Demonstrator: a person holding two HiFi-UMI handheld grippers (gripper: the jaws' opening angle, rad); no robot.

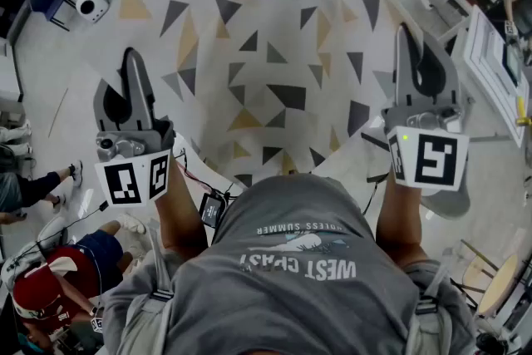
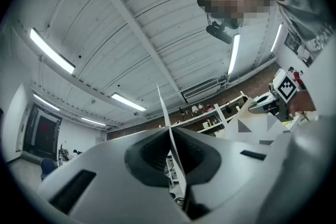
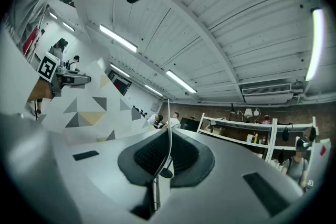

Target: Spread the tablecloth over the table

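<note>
- Head view: the tablecloth (image 1: 249, 29), white with grey, dark and tan triangles, spans the gap between both grippers and fills the middle of the picture.
- The left gripper (image 1: 131, 56) has it at the left edge and the right gripper (image 1: 407, 31) at the right edge. From this view alone I cannot judge the jaws.
- Left gripper view: I see the left gripper (image 2: 169, 131) with jaws closed on a thin edge of cloth, which stands up between them like a blade. The patterned tablecloth (image 2: 252, 126) runs off to the right.
- Right gripper view: I see the right gripper (image 3: 168, 136) likewise clamped on a thin cloth edge. The tablecloth (image 3: 89, 97) rises to the left.
- Only the two gripper views show the ceiling lights (image 3: 181, 81) and the shelving (image 3: 236, 131). Each also catches the opposite gripper's marker cube (image 2: 286, 86).
- Only the head view shows the seated people (image 1: 46, 291) at lower left.
- Writing: the T-shirt (image 1: 307, 262) reads "WEST COAST" and "SUMMER", upside down from this camera. The word before "SUMMER" is cut short by a fold. The cubes carry square black-and-white markers, no text.
- Hidden: the cloth covers whatever lies beneath it, so I cannot make out a table under it. Items on the shelving are too small to identify.
</note>
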